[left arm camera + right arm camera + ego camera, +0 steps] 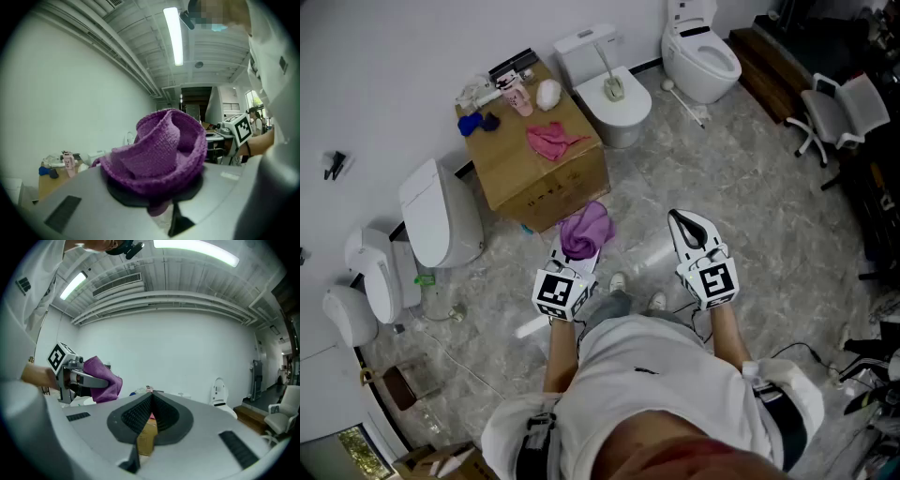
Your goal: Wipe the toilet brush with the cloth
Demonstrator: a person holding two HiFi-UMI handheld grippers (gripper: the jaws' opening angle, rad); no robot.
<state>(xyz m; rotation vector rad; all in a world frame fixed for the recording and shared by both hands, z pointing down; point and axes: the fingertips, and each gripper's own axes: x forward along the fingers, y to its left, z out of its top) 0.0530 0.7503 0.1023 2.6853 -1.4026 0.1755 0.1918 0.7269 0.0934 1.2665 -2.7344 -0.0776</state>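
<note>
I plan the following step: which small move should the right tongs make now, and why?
Probably move the right tongs toward the white toilet brush standing on the closed white toilet, opening them on the way: they are shut on nothing, while the left tongs already clamp the purple knitted cloth.

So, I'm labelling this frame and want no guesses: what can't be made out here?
Hold of the left gripper: left gripper view, the purple cloth covers where its fingers meet.
Long-handled thing on the toilet lid: head view, too small to call a brush.
Small items on the cardboard box: head view, too small to name.
Floor under the person: head view, hidden by the torso.
</note>
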